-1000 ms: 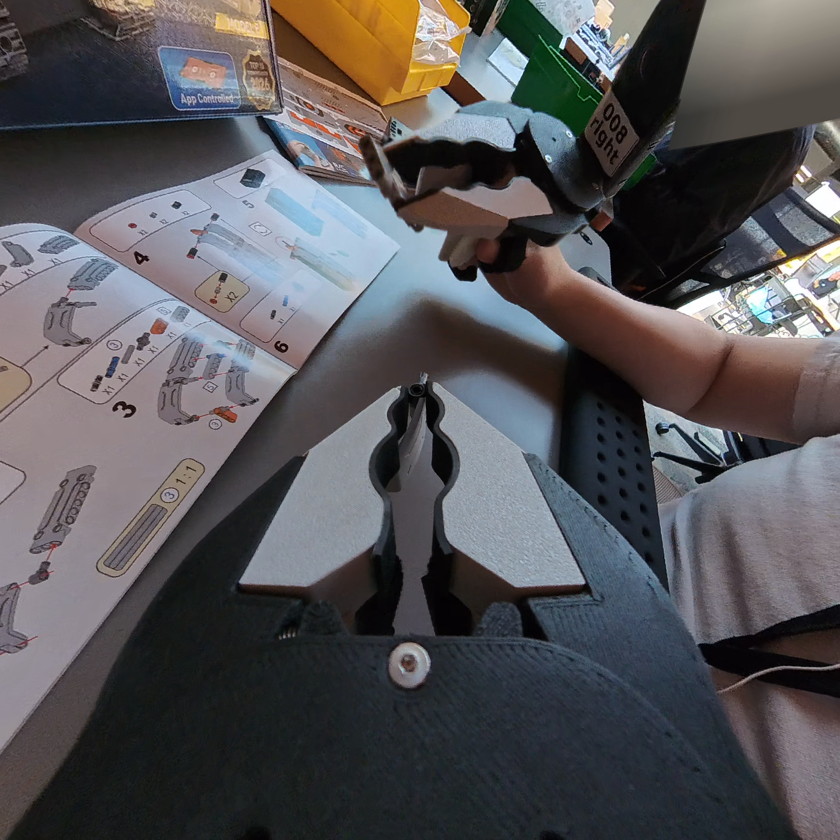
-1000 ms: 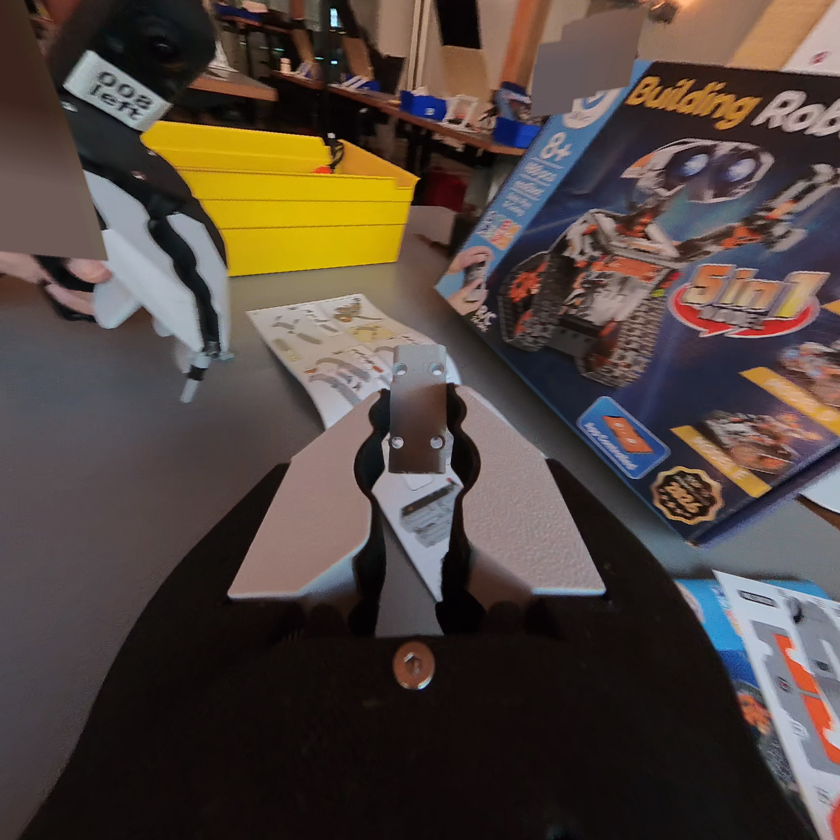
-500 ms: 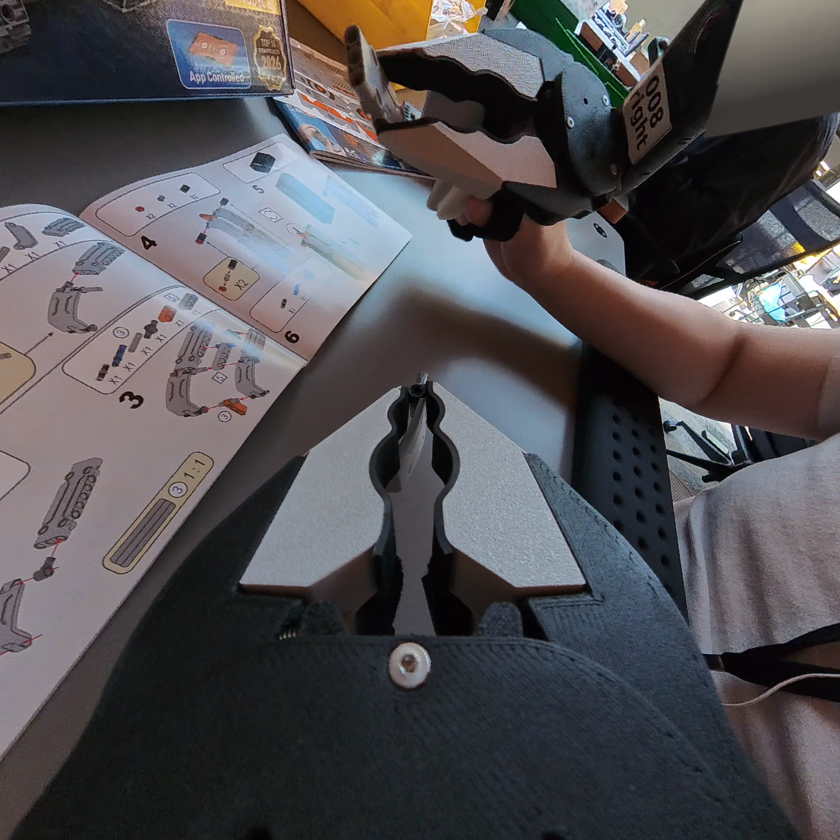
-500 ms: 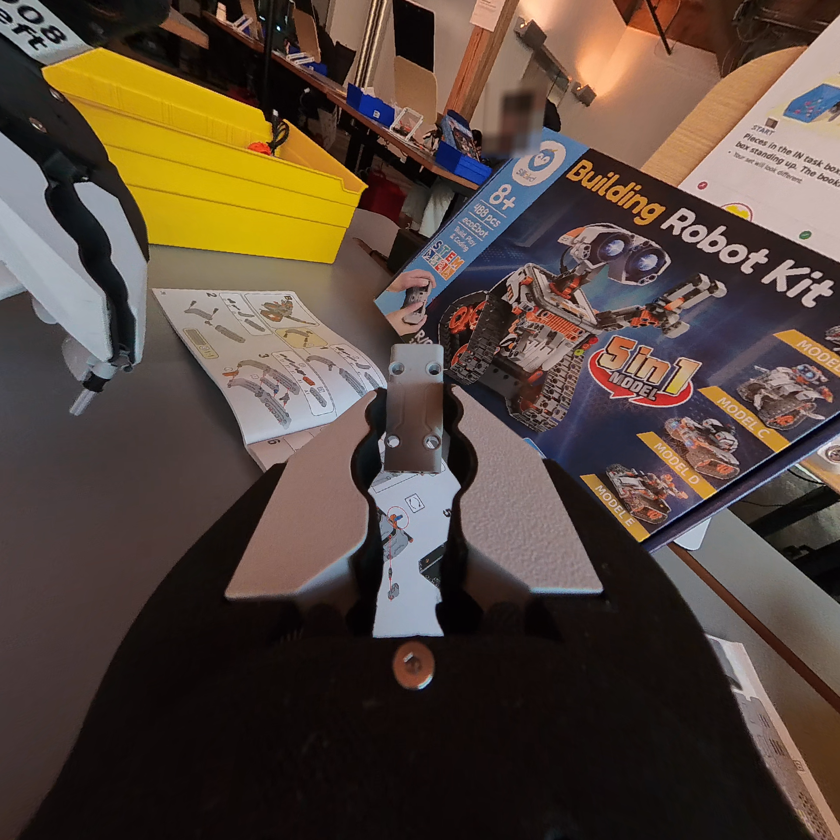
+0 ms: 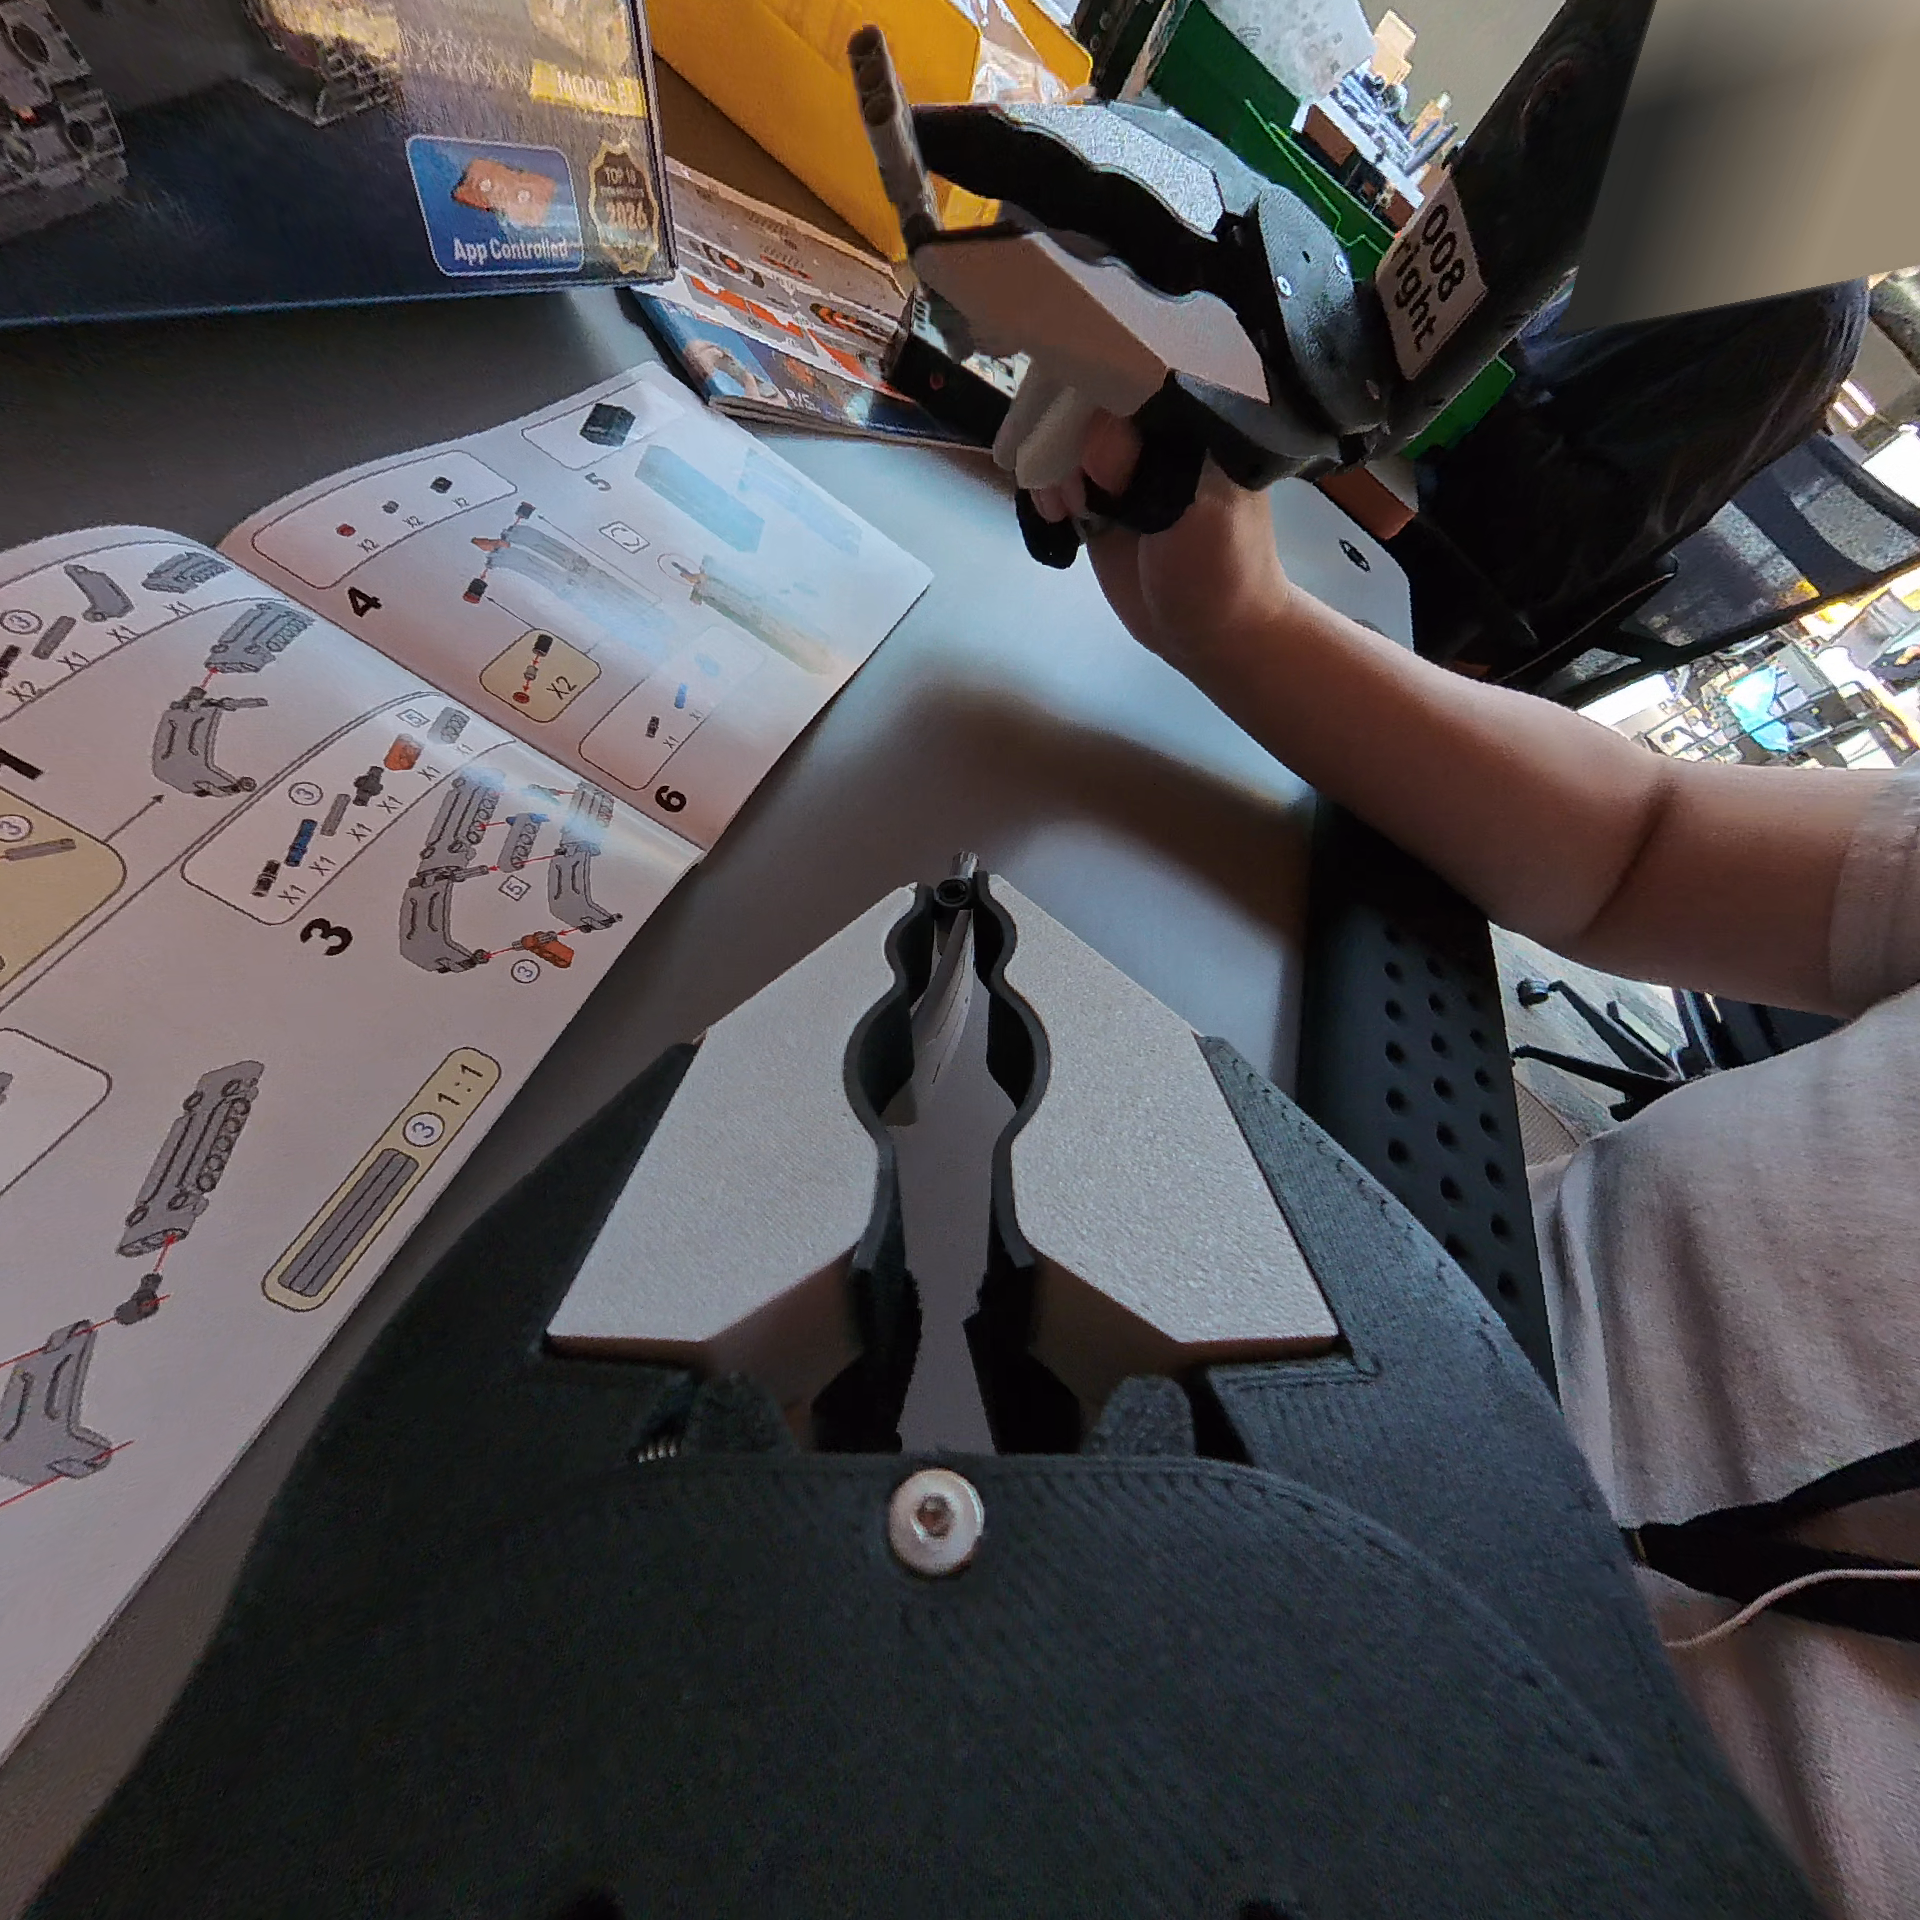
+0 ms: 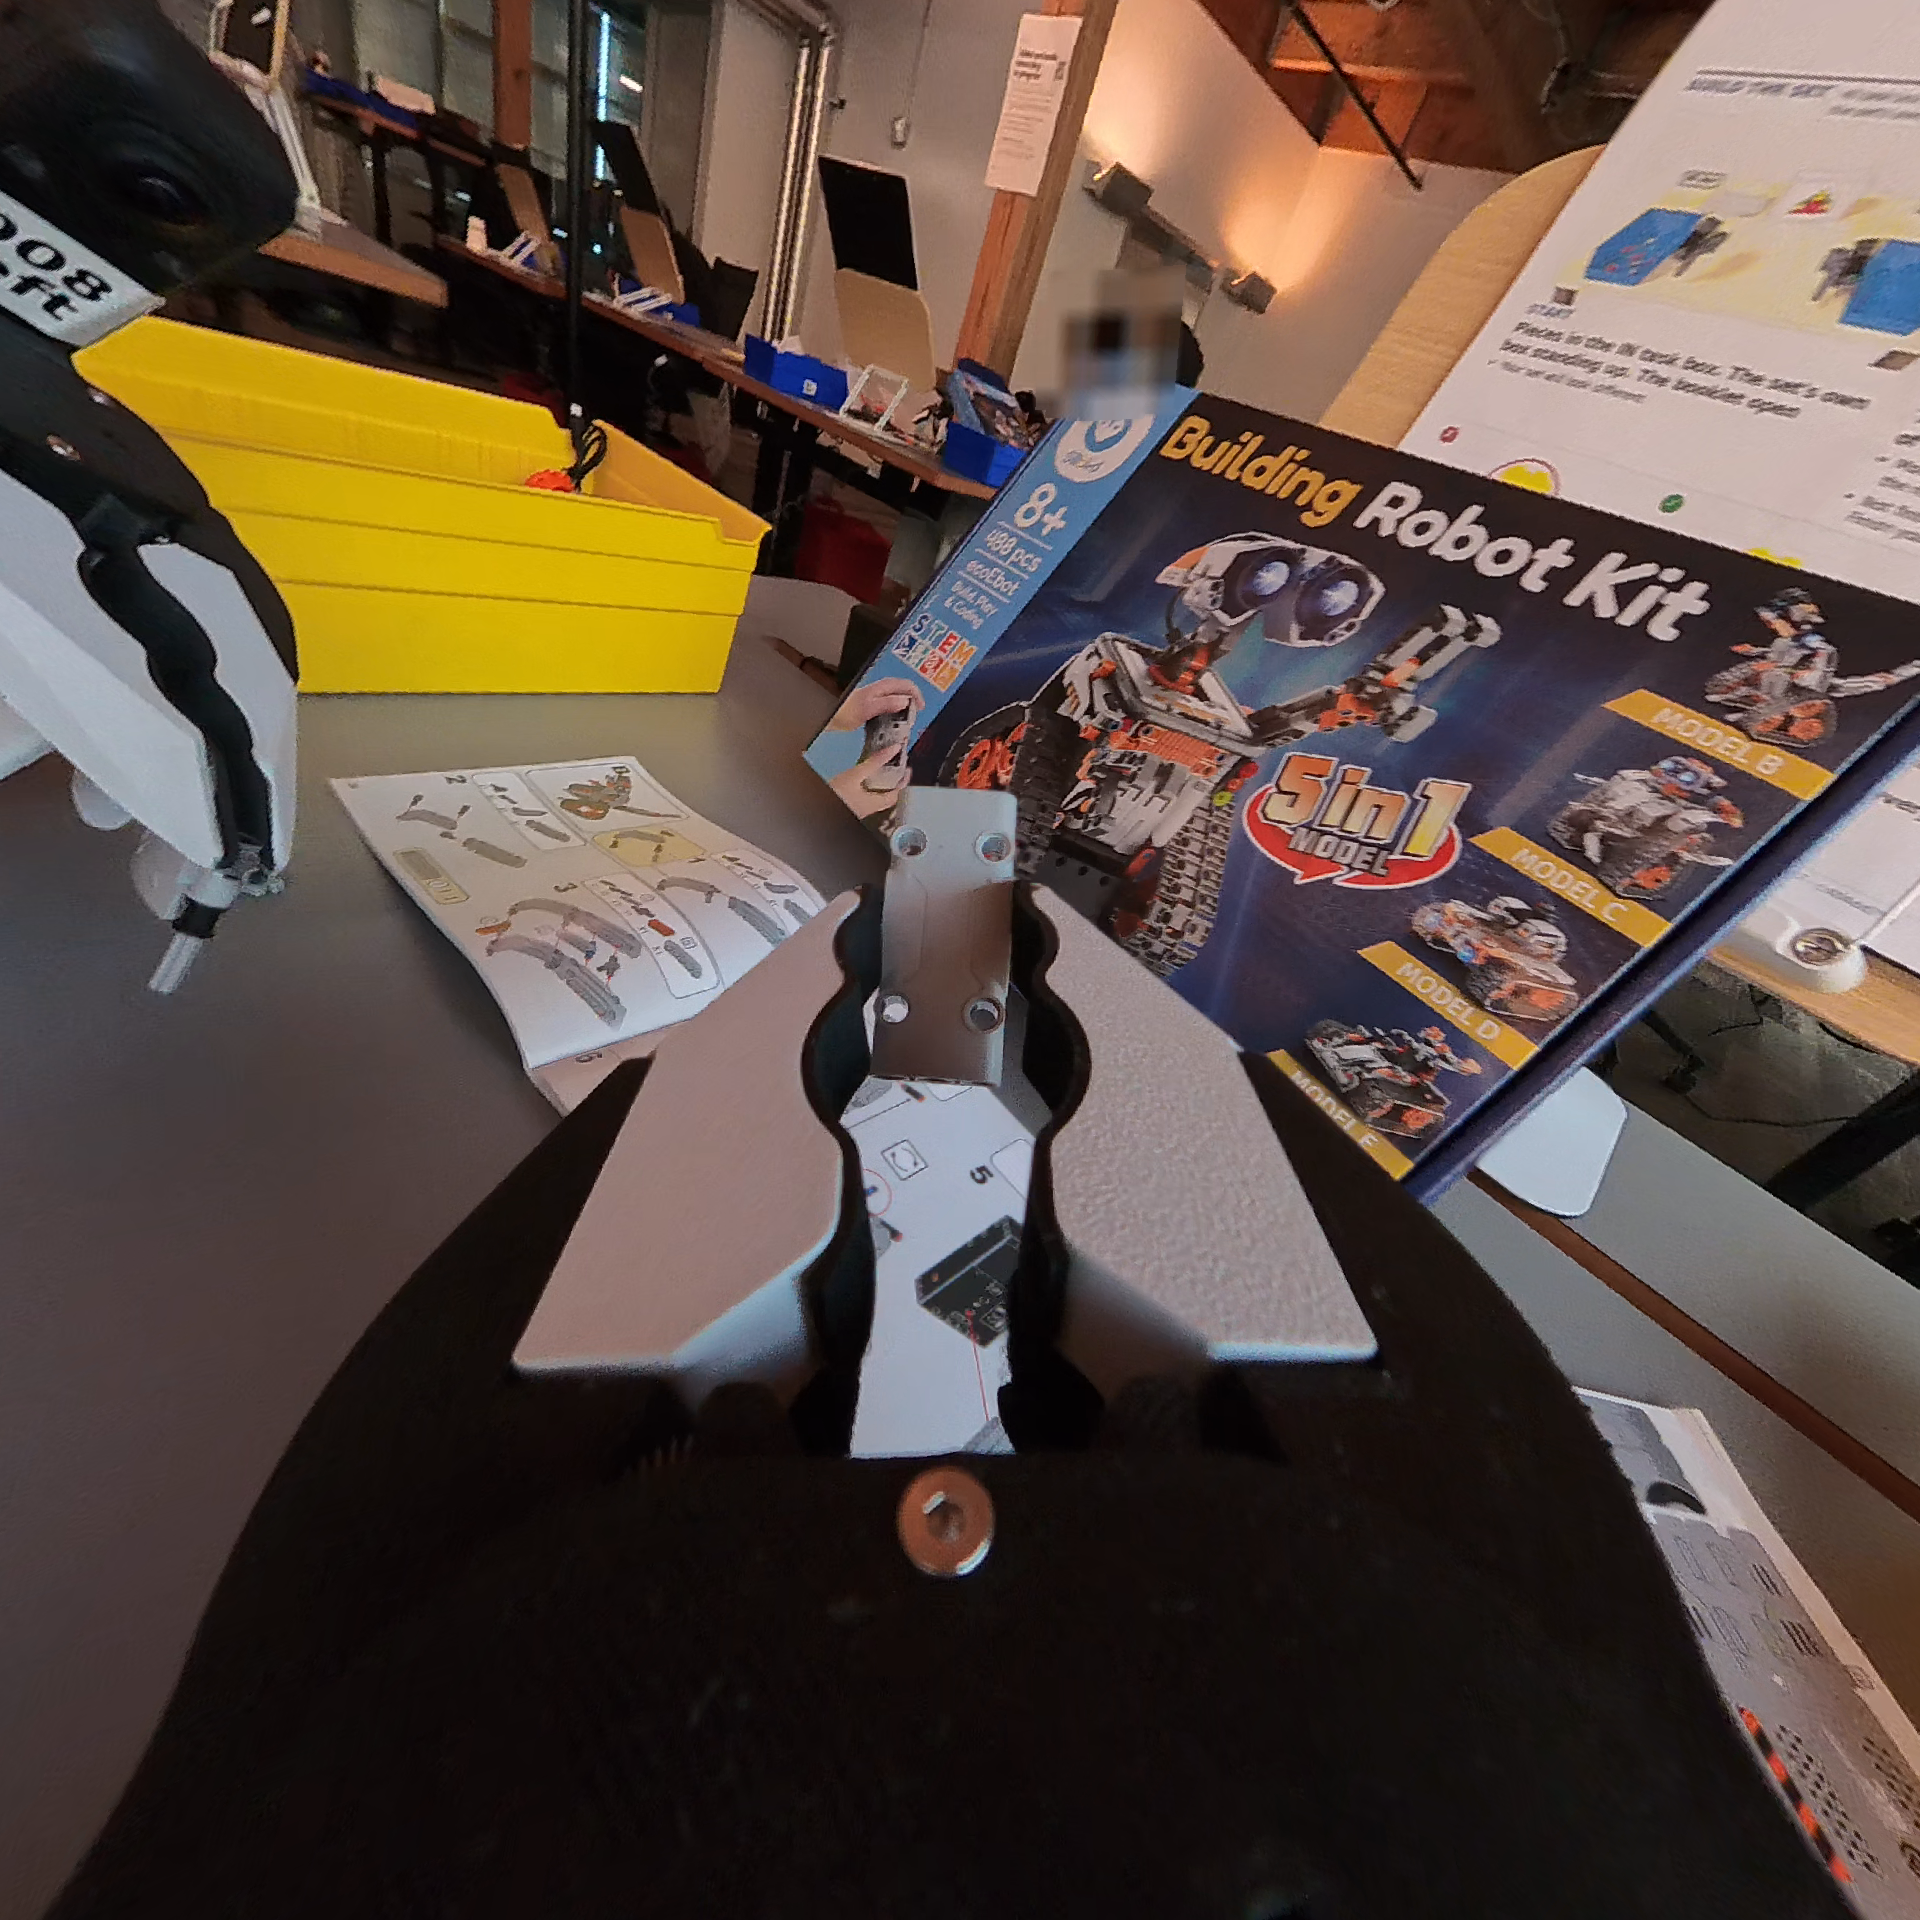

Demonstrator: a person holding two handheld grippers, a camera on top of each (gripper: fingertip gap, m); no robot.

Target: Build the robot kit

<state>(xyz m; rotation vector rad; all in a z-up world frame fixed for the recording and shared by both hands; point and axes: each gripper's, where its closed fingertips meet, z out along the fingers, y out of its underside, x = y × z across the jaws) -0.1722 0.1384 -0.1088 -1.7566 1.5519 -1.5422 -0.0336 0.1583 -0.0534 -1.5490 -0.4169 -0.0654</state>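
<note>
My left gripper (image 5: 954, 914) is shut on a small white part with a black and grey pin (image 5: 961, 883) at its tip, held above the grey table (image 5: 1039, 675). It also shows at the left of the right wrist view (image 6: 223, 862), the pin (image 6: 182, 940) pointing down. My right gripper (image 6: 945, 914) is shut on a flat grey piece with holes (image 6: 945, 935), held in the air over the open instruction booklet (image 6: 582, 894). In the left wrist view the right gripper (image 5: 914, 208) is up and beyond my left one, the grey piece (image 5: 888, 125) sticking out of its tips.
The booklet (image 5: 416, 779) lies open at left. A dark blue kit box (image 6: 1351, 779) stands behind it, with more booklets (image 5: 790, 312) beside it. Yellow bins (image 6: 468, 540) stand at the back. A person's forearm (image 5: 1507, 810) crosses at right, above a black perforated panel (image 5: 1413, 1039). About 15 cm separates my left fingertips from my right.
The right gripper has risen and tilted upward with the grey piece, moving farther from the left gripper. The left gripper has stayed in place, shut on its part.
</note>
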